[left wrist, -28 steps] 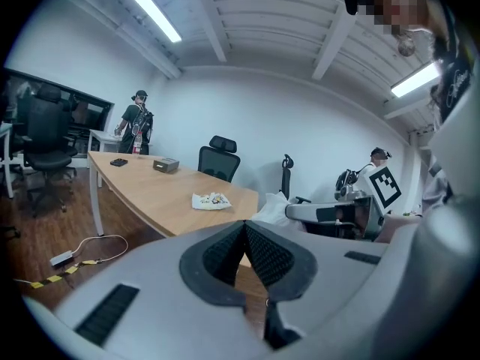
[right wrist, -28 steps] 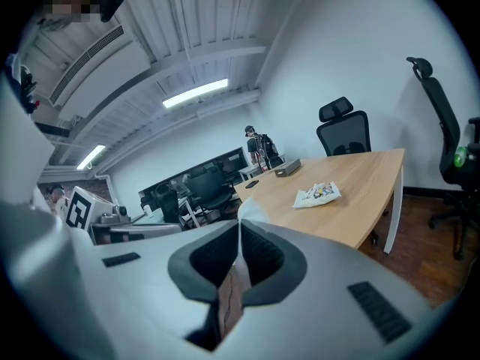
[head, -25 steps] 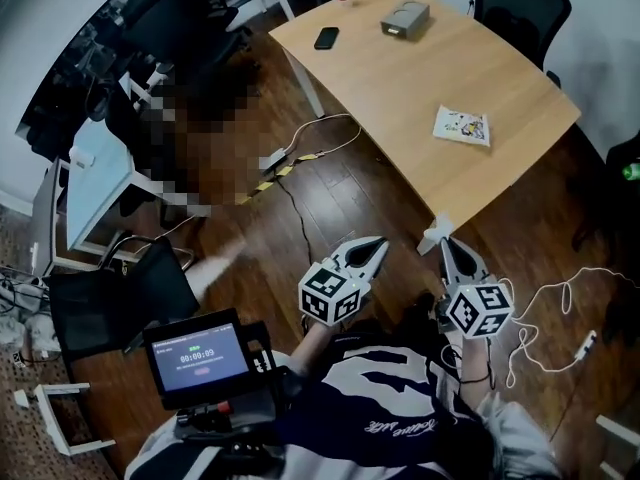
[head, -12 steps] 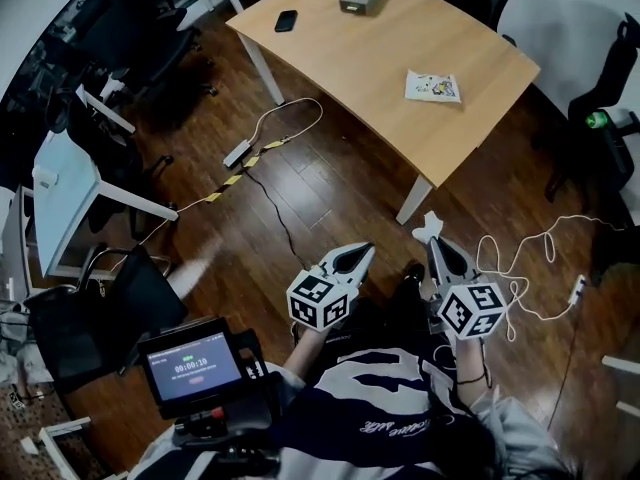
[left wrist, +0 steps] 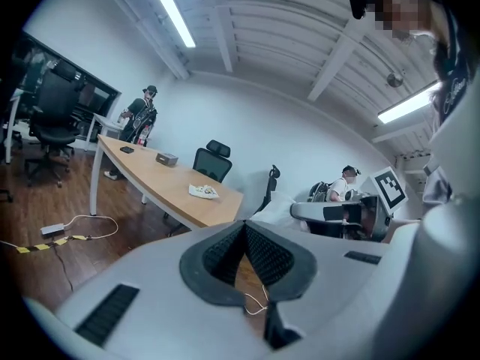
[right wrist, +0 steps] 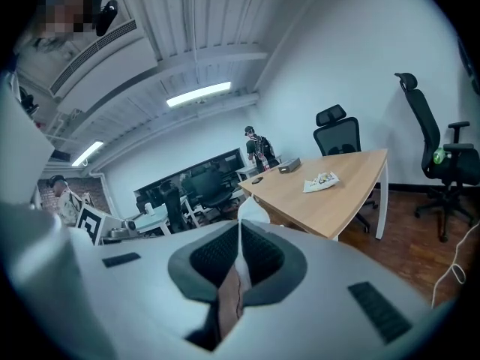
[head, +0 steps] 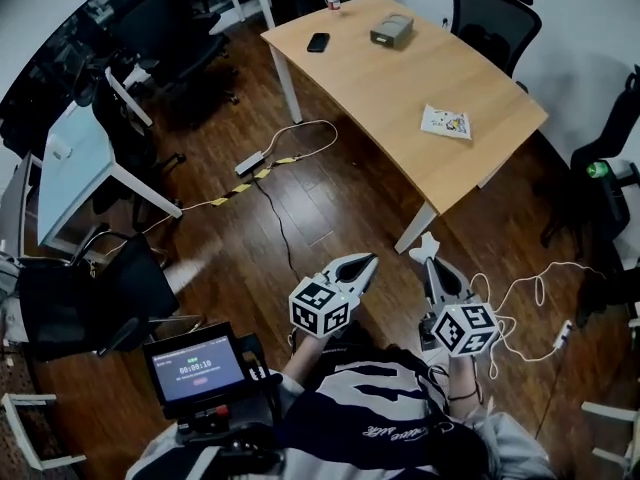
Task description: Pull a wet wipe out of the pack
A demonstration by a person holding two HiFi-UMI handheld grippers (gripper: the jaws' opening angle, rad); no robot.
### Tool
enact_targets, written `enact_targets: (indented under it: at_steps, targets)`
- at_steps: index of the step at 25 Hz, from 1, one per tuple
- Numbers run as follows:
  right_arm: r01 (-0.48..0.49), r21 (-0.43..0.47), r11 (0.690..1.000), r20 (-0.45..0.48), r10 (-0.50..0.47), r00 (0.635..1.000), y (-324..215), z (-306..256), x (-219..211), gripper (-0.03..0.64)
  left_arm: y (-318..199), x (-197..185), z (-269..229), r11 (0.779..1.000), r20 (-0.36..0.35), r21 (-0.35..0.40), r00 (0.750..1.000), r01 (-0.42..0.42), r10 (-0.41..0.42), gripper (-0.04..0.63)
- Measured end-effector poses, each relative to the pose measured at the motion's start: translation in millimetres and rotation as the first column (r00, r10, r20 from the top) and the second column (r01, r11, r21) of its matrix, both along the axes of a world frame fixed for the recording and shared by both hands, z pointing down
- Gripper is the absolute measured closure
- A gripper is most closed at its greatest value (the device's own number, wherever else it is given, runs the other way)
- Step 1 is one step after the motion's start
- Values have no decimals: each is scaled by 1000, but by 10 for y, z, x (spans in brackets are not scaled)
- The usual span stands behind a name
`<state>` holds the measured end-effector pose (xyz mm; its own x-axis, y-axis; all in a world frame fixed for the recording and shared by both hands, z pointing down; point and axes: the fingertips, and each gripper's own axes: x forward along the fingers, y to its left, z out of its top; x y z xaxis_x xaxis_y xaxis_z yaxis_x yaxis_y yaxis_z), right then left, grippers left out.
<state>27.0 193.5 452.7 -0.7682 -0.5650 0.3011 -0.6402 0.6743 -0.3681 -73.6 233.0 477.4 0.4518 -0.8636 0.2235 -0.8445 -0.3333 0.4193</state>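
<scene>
- Left tool [head: 366, 261]: grey, two jaws, marker cube at the rear. The jaws are closed tip to tip with nothing between them. I hold it above the dark wooden floor [head: 300, 198].
- Right tool [head: 431, 265]: same make. Its jaws are pressed together on a small crumpled white wet wipe [head: 424, 247], which pokes out past the tips.
- Flat white pack with coloured print [head: 446, 122]: lies on the light wooden counter [head: 400, 88], near its closer end and well apart from both tools.
- Grey rectangular box [head: 392, 31] and black phone [head: 319, 41]: at the counter's far end.
- Thin white cable [head: 530, 298]: looped on the floor beside my right tool.
</scene>
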Motion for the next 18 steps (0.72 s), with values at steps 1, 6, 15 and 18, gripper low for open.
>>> enact_targets:
  at_steps: [1, 6, 15, 18]
  targets:
    - [3, 1, 1000, 1, -3, 1000, 22, -13, 26, 612, -1, -2, -32, 1000, -2, 8, 1000, 14, -14, 592]
    - [3, -5, 1000, 8, -3, 1000, 137, -27, 396, 614, -15, 293, -162, 997, -8, 52, 998, 62, -61, 592]
    - [-25, 17, 1000, 24, 25, 999, 205, -127, 891, 620, 50, 888, -223, 999, 3, 48, 1000, 13, -13, 592]
    - [-29, 20, 999, 31, 28, 999, 245, -115, 1143, 618, 100, 1130, -237, 999, 13, 49, 1000, 15, -16, 592]
